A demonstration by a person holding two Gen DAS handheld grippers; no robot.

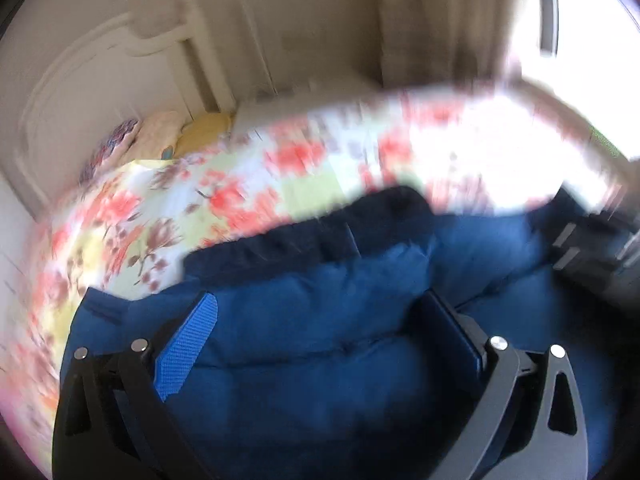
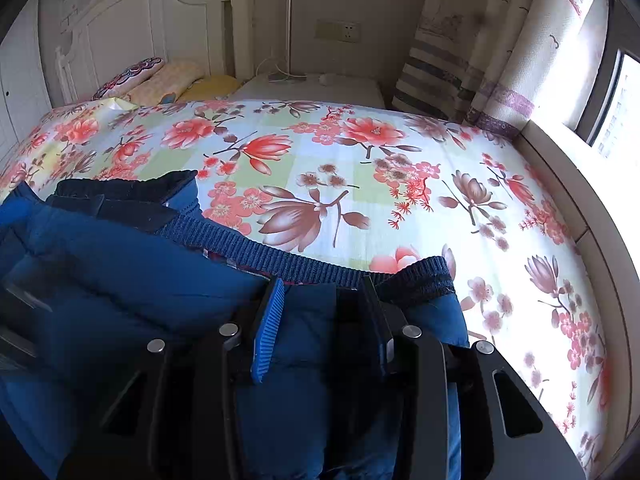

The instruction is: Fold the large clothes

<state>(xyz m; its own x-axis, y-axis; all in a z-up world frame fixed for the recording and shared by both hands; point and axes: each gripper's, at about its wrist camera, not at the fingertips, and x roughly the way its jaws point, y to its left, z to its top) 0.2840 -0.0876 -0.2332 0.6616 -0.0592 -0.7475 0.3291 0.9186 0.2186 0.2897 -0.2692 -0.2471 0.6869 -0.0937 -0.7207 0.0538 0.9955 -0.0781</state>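
1 blue padded jacket (image 2: 132, 280) lies on the bed's floral sheet (image 2: 360, 168), its ribbed hem (image 2: 304, 266) toward the headboard. The right tool (image 2: 324, 328) is clamped on the jacket just below that hem. The left tool (image 1: 320, 332) stands wide apart over the jacket. 3 pillows (image 2: 160, 78) lie by the headboard. No writing is readable.

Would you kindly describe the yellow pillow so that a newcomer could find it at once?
Start at the white headboard at the far end of the bed with the floral sheet. Three pillows lie in a row at its foot; the yellow pillow is the one nearest the bedside table, plain where the other two are patterned.
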